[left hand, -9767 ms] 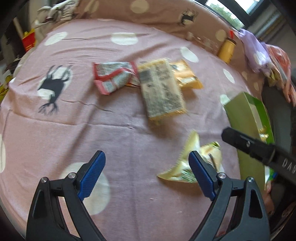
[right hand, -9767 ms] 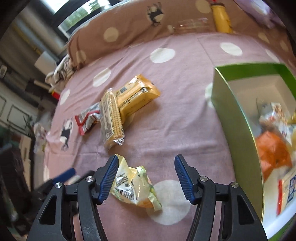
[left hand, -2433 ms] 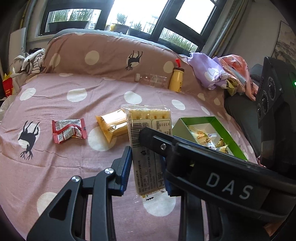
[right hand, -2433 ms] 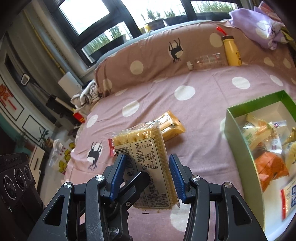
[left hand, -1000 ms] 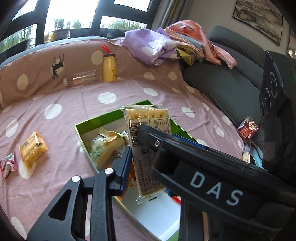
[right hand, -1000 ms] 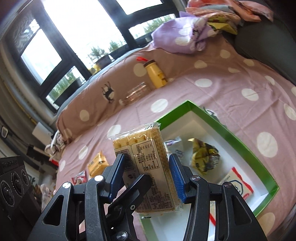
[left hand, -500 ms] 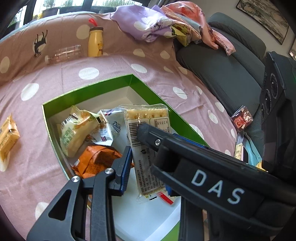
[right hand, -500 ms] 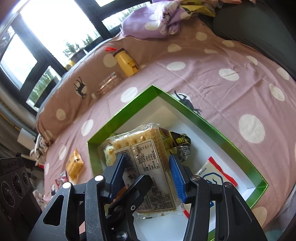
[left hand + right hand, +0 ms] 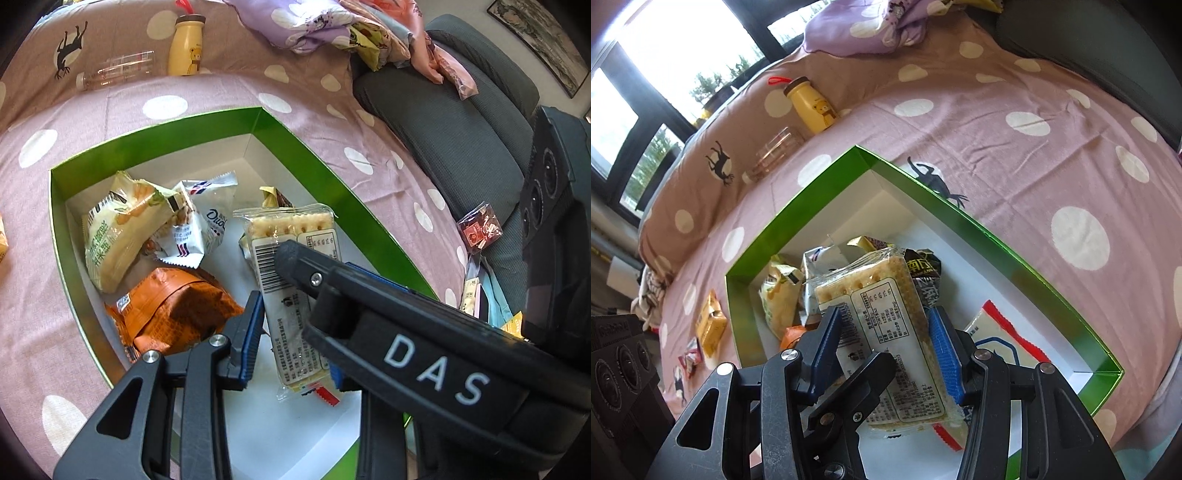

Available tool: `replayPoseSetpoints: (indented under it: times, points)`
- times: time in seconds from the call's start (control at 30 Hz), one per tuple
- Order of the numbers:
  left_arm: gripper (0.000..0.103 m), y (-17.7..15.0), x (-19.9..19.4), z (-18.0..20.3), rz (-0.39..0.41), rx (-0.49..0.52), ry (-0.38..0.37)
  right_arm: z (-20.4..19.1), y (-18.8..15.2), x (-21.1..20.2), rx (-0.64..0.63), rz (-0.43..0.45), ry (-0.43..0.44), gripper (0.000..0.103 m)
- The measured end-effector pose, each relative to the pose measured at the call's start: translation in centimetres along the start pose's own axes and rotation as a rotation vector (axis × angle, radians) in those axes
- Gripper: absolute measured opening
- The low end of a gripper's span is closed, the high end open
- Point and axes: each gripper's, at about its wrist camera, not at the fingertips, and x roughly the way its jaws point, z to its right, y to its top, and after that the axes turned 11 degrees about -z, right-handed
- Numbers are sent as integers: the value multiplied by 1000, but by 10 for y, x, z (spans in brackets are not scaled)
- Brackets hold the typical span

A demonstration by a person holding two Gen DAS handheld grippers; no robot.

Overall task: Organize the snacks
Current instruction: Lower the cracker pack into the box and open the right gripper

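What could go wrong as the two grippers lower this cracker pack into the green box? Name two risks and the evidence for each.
1. Both the left gripper and right gripper clamp one cracker pack; uneven release could twist it and crack the crackers.
2. The green box already holds an orange bag underneath; the pack may land tilted on it.

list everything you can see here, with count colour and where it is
cracker pack: 1, clear wrap, pale crackers, held over the box by both grippers
box: 1, green, white inside, on the bedspread
snack packets in box: several; orange, pale yellow-green, white, dark, red-and-white
yellow packet: 1, on bedspread left of box
red packet: 1, beside it
yellow bottle: 1, by the cushion
clear bottle: 1, lying beside it
bedspread: pink, white dots
left gripper: black, blue pads
right gripper: same
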Motion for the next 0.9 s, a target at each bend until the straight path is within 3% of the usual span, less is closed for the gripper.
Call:
replayPoseSetpoints:
  times: [0.47,0.9]
  points:
    - [29,2,12,-6,-51,-29,-14,4,3,12,15,-40,-26,52]
    - [33,1,10,-5,-53,-45,-8,3,4,11,17,-38,-21,52]
